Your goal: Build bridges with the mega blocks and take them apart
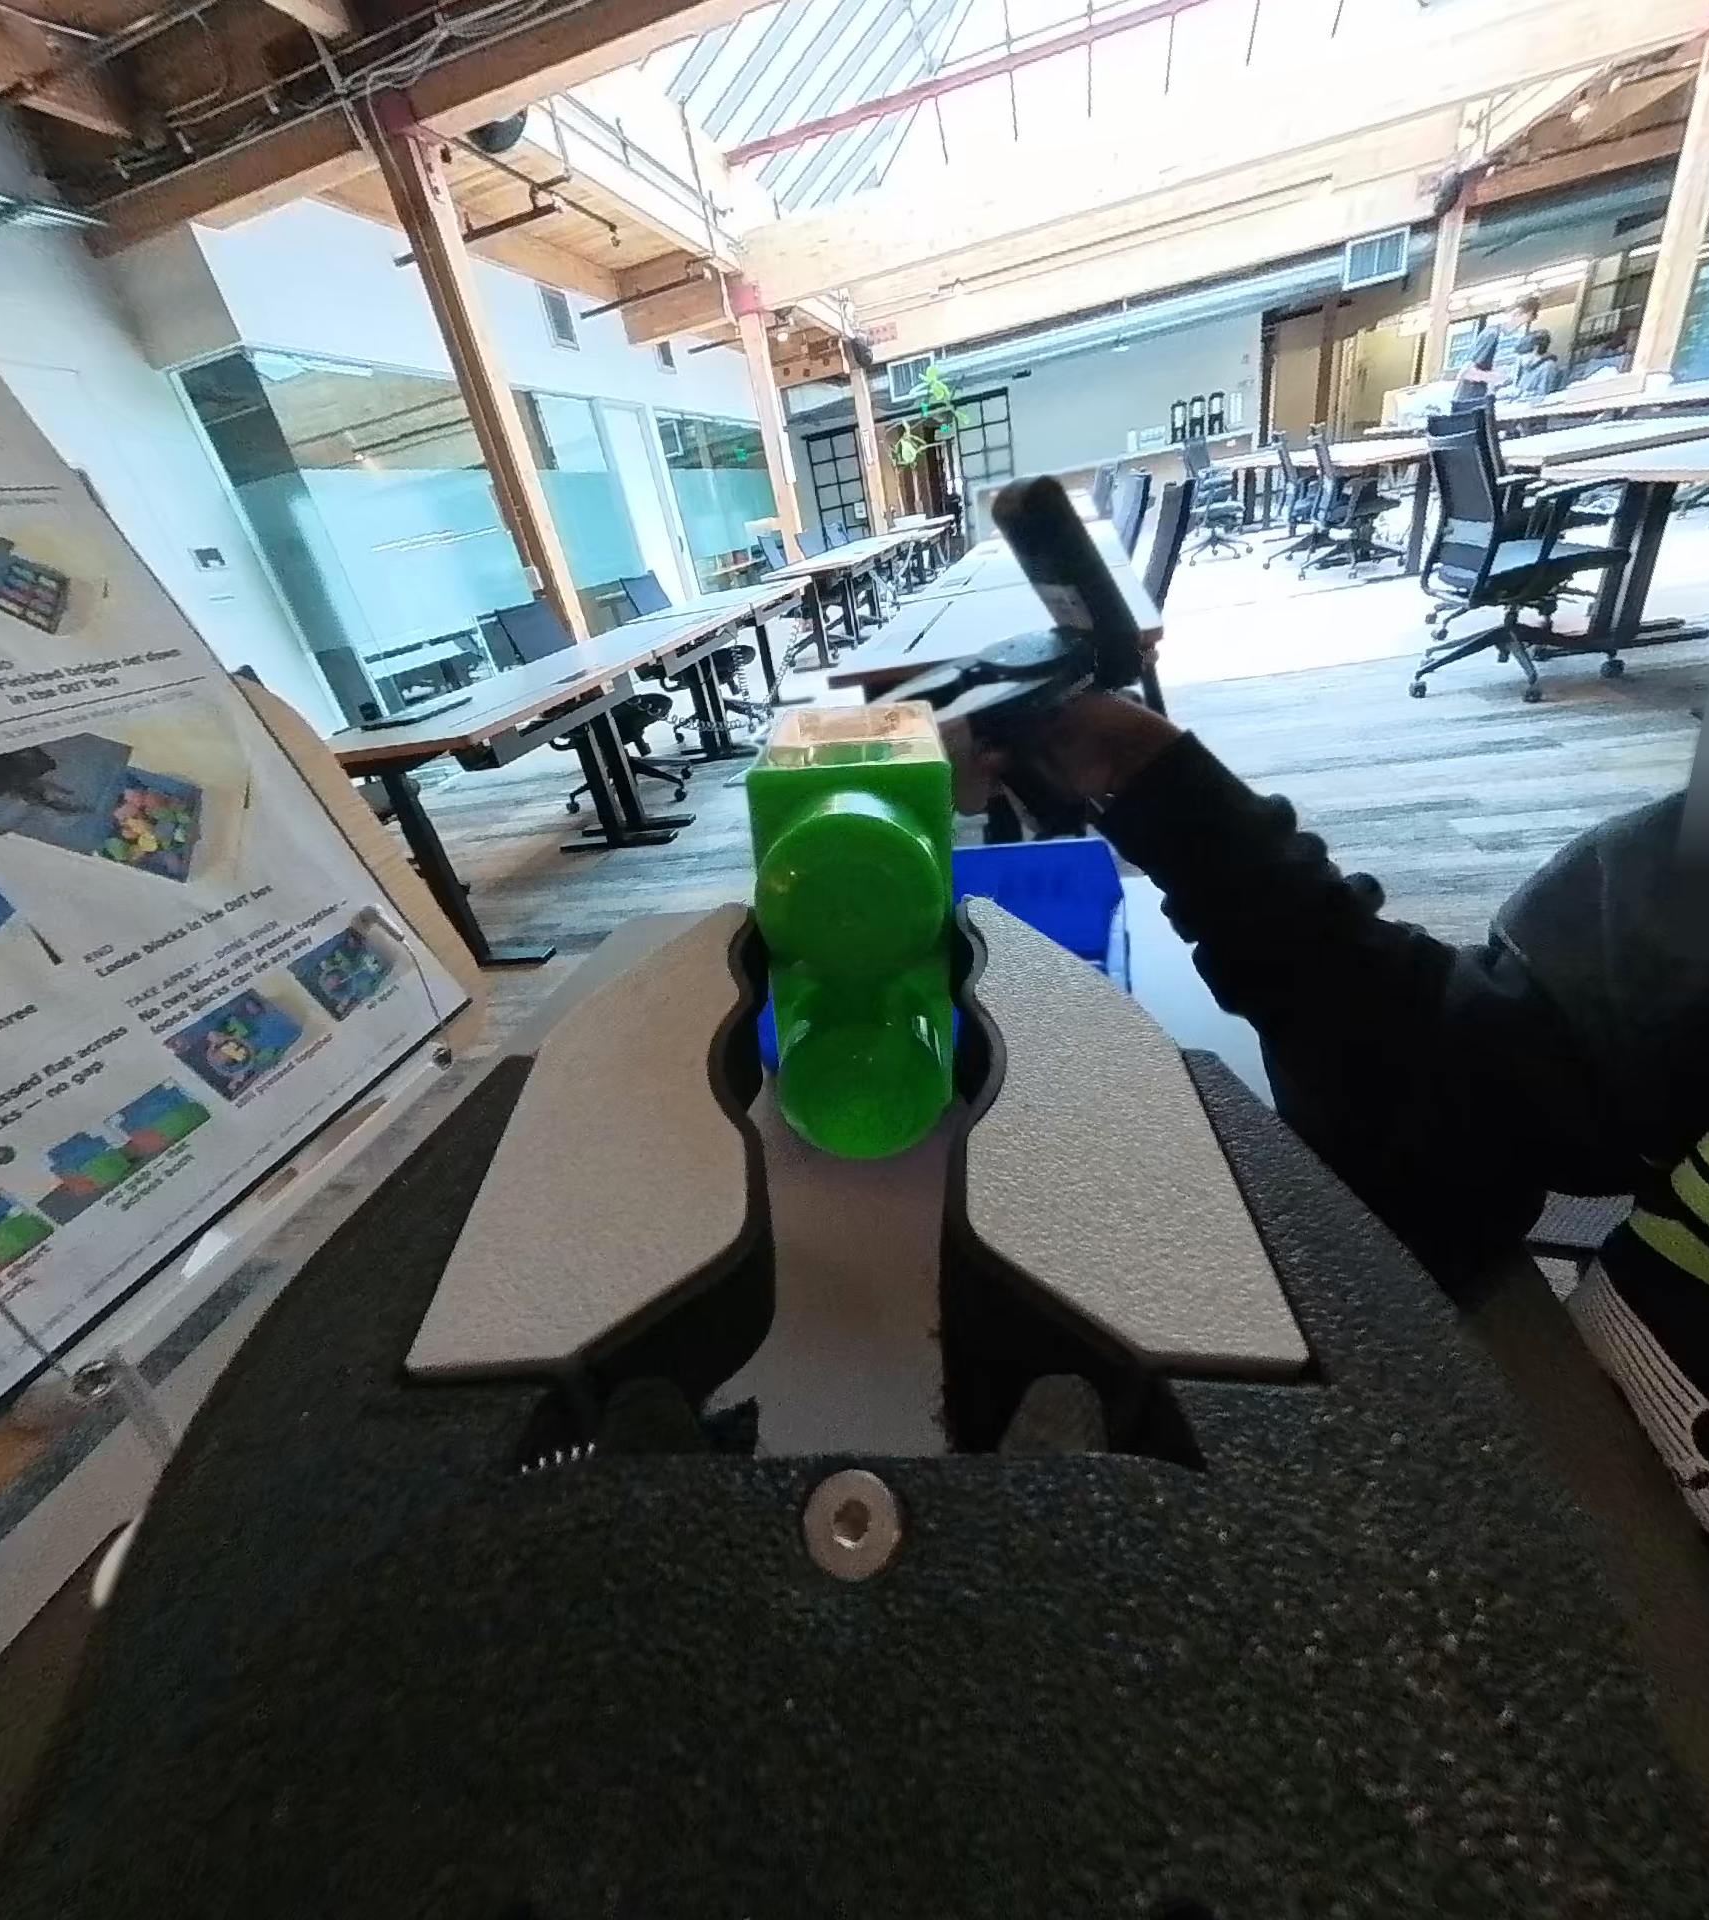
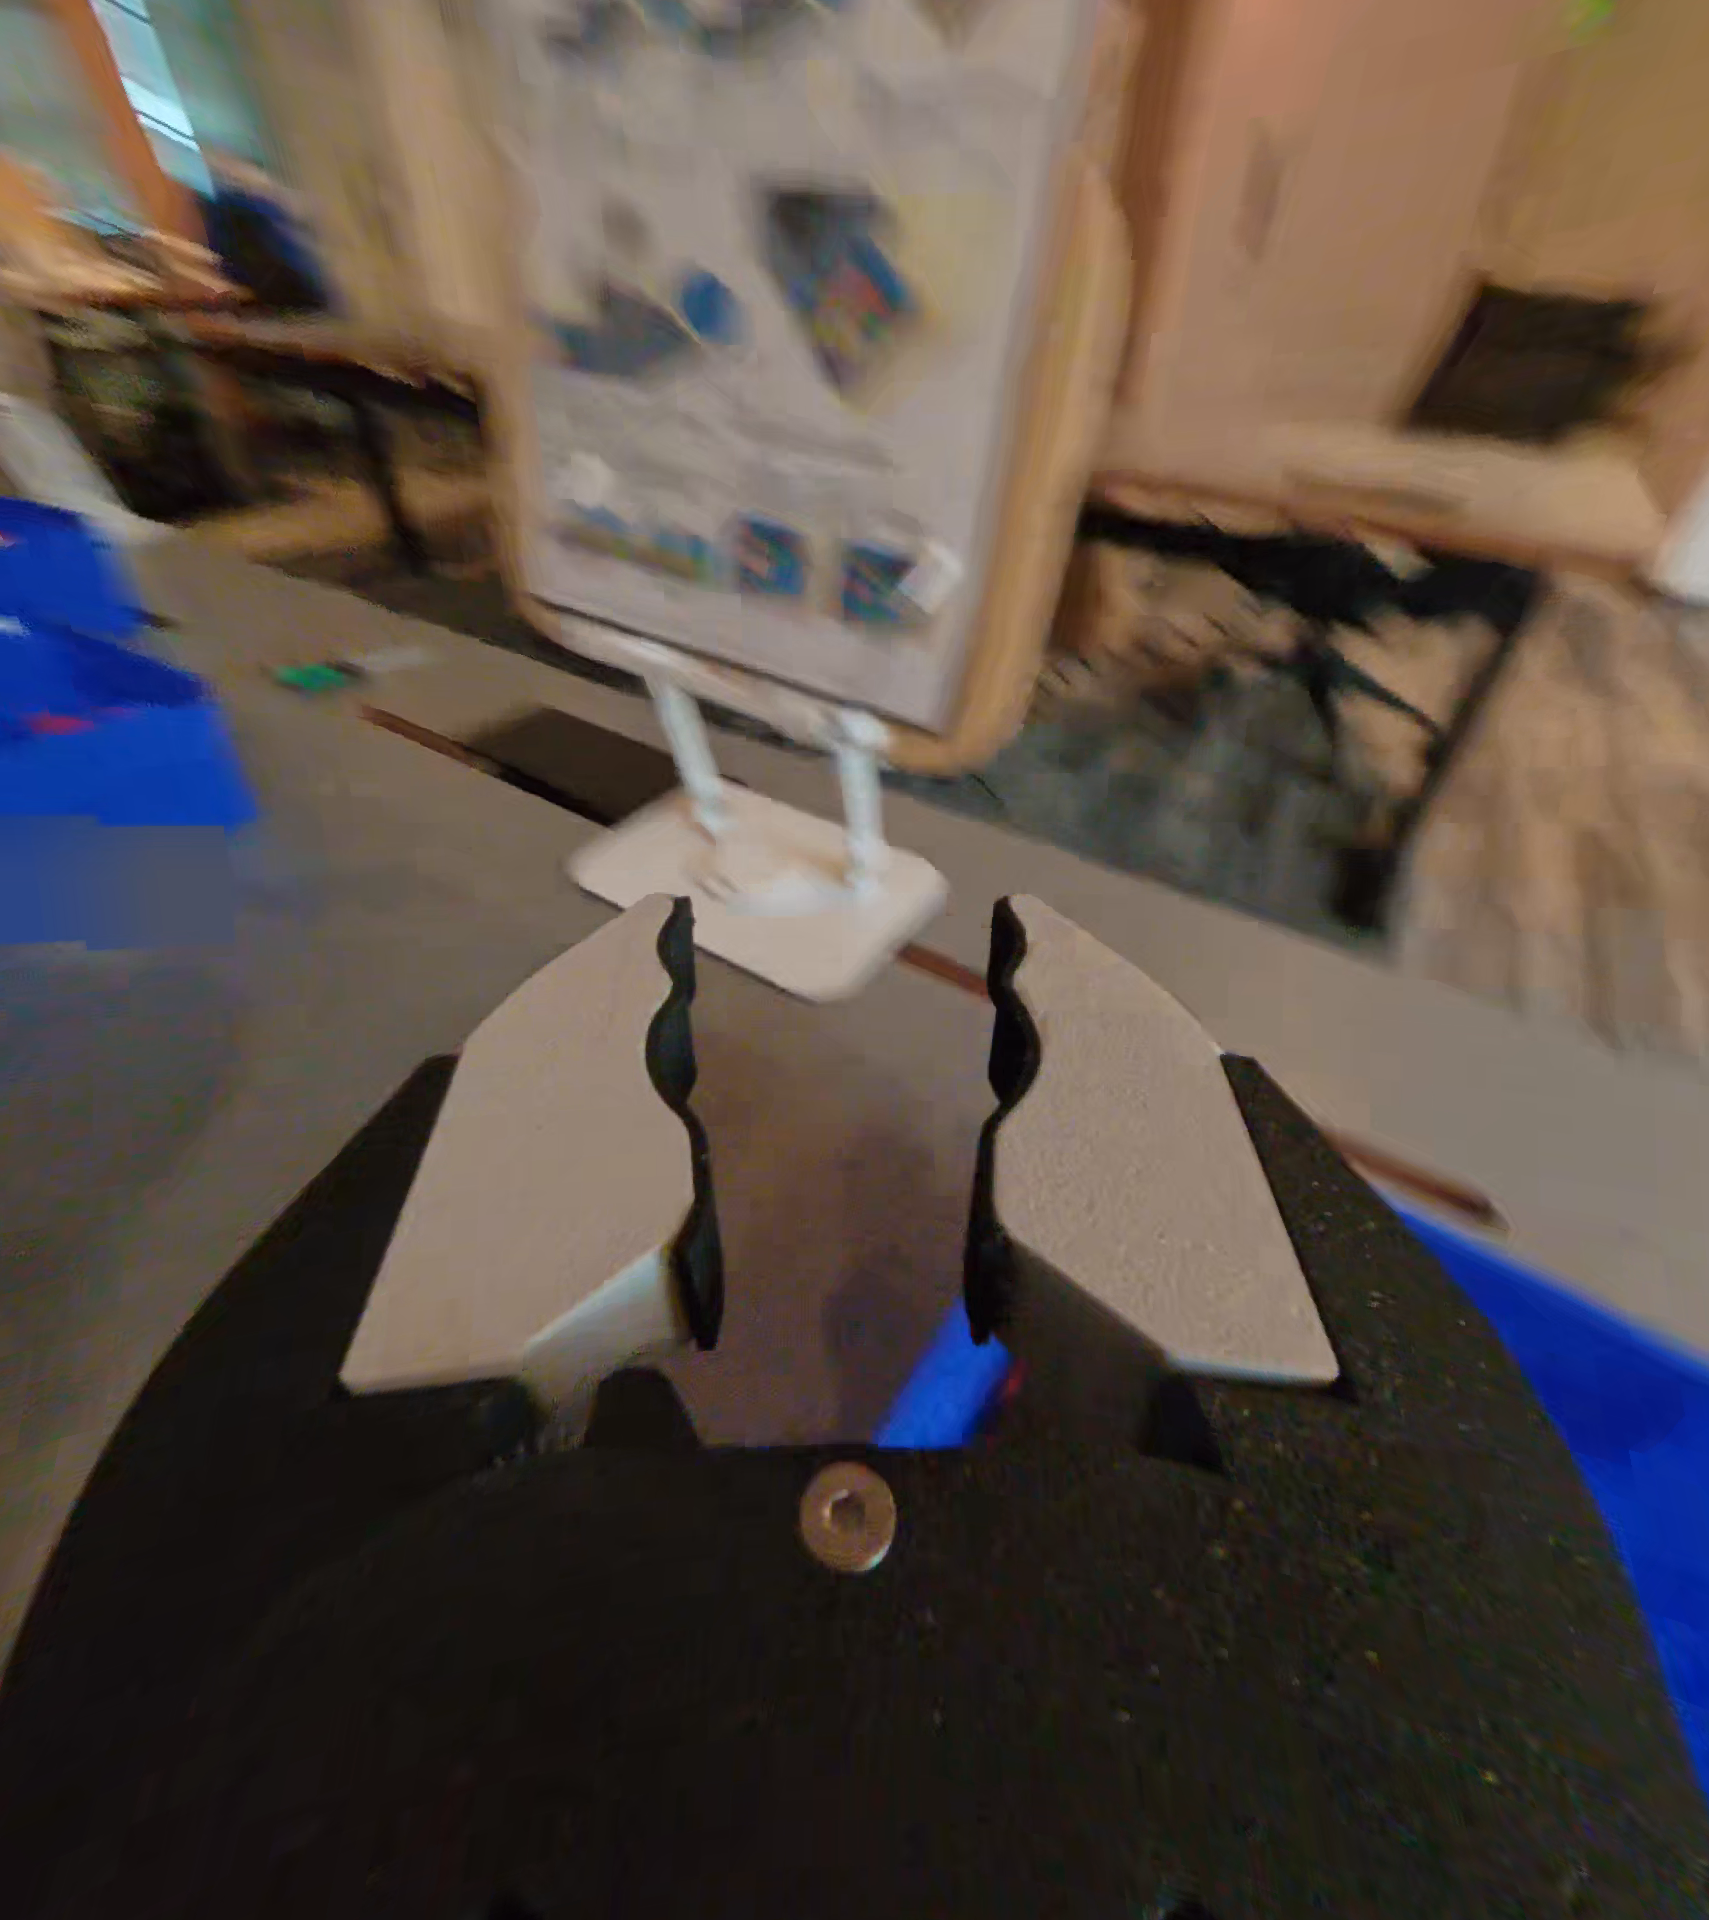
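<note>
Clamping glossy green round-studded block [image 1: 852, 935] in left gripper [image 1: 855, 1023] | right gripper [image 2: 842, 1122] matte grey, wavy-edged, apart, empty

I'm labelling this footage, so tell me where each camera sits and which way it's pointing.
Left wrist view: on the left gripper, raised, looking across an office; jaws shut on a green block; the person's sleeve and right gripper show.
Right wrist view: on the right gripper, angled down over the grey table; jaws open and empty; heavily blurred.
Shared: the instruction sheet and blue bins.
</note>
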